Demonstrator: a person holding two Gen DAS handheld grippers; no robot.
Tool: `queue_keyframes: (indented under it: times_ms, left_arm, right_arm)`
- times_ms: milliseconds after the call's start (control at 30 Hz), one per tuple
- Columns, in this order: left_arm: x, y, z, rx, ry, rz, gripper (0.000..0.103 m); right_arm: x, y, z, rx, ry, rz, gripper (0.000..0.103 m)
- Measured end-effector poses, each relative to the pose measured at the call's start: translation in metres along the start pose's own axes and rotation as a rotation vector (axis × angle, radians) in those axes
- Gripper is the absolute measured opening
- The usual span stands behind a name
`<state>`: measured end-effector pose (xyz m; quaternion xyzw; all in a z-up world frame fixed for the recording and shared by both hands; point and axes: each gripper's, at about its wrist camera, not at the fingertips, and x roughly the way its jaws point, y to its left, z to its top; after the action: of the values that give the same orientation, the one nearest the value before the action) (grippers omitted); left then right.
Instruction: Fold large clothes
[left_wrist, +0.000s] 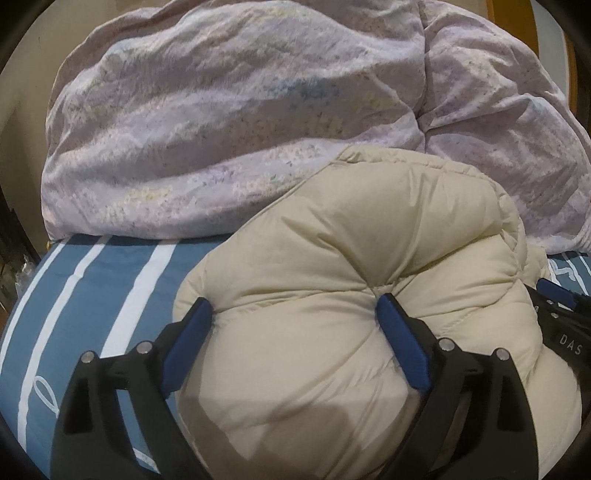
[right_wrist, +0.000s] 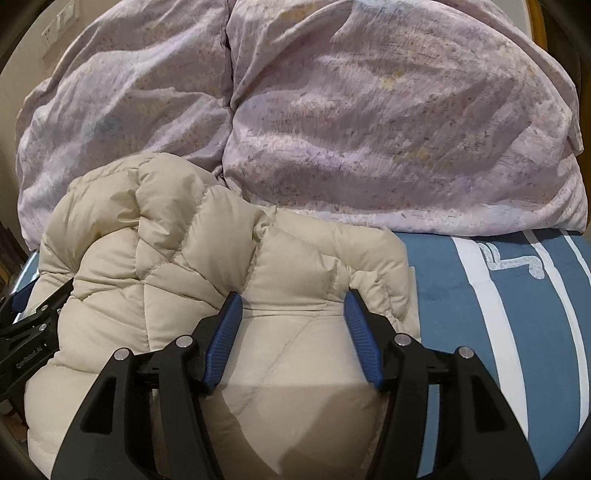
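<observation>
A cream quilted puffer jacket (left_wrist: 362, 258) lies bunched on the bed; it also shows in the right wrist view (right_wrist: 177, 251). My left gripper (left_wrist: 293, 312) is closed on a thick fold of the jacket, its blue pads (left_wrist: 397, 332) pressing into the padding from both sides. My right gripper (right_wrist: 293, 306) is closed on another thick fold of the jacket, blue pads (right_wrist: 221, 339) squeezing it. The right gripper shows at the right edge of the left wrist view (left_wrist: 561, 317); the left gripper shows at the left edge of the right wrist view (right_wrist: 29, 325).
The bed has a blue sheet with white stripes (left_wrist: 92, 295), seen also in the right wrist view (right_wrist: 498, 314). A big crumpled lilac floral duvet (left_wrist: 221, 129) is piled right behind the jacket (right_wrist: 388, 129). A wooden headboard edge (left_wrist: 532, 22) is at the top right.
</observation>
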<state>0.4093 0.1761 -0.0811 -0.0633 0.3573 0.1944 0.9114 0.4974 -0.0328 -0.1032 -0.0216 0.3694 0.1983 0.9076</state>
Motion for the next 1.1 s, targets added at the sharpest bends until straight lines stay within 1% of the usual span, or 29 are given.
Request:
queue_keyframes:
  times_ms: [267,300,367,433,467,500,533,567,633,667,700,800,900,1033,1100]
  left_arm:
    - [0.008,0.006,-0.001,-0.030,0.031,-0.025,0.094]
    - [0.008,0.007,-0.001,-0.034,0.029,-0.029,0.094]
    - [0.005,0.009,-0.001,-0.046,0.022,-0.044,0.095]
    - [-0.004,0.016,-0.003,-0.068,0.020,-0.052,0.097]
    - [-0.013,0.022,-0.006,-0.089,0.022,-0.063,0.097]
    - [-0.024,0.029,-0.010,-0.113,0.020,-0.085,0.097]
    - [-0.033,0.034,-0.013,-0.124,0.018,-0.094,0.097]
    - [-0.046,0.040,-0.018,-0.132,0.016,-0.095,0.098]
    - [-0.069,0.048,-0.028,-0.137,0.008,-0.095,0.101]
    - [-0.086,0.051,-0.035,-0.135,0.003,-0.102,0.101]
    - [-0.095,0.053,-0.039,-0.131,0.001,-0.105,0.101]
    - [-0.139,0.057,-0.062,-0.094,0.004,-0.124,0.101]
    - [-0.173,0.055,-0.085,-0.067,0.034,-0.139,0.101]
    - [-0.208,0.057,-0.118,-0.083,0.034,-0.142,0.101]
    - [-0.221,0.057,-0.138,-0.091,0.046,-0.148,0.101]
  right_arm:
    - [0.009,-0.005,0.005,0.027,0.021,0.030,0.060]
    - [0.010,-0.006,0.005,0.033,0.018,0.042,0.061]
    - [0.007,-0.013,0.006,0.055,0.016,0.074,0.062]
    - [-0.003,-0.018,0.006,0.061,0.021,0.071,0.064]
    - [-0.014,-0.020,0.006,0.064,0.018,0.060,0.072]
    - [-0.022,-0.022,0.004,0.071,0.012,0.051,0.091]
    - [-0.037,-0.025,0.000,0.085,-0.001,0.040,0.098]
    - [-0.052,-0.028,-0.005,0.093,-0.020,0.050,0.099]
    - [-0.074,-0.028,-0.017,0.092,-0.023,0.050,0.100]
    - [-0.085,-0.028,-0.025,0.091,-0.016,0.037,0.102]
    - [-0.096,-0.028,-0.033,0.090,-0.002,0.020,0.102]
    - [-0.123,-0.022,-0.057,0.081,0.034,-0.028,0.102]
    - [-0.149,-0.008,-0.082,0.034,0.031,-0.060,0.102]
    - [-0.186,0.009,-0.115,-0.036,0.015,-0.103,0.102]
    - [-0.201,0.015,-0.130,-0.048,0.008,-0.091,0.102]
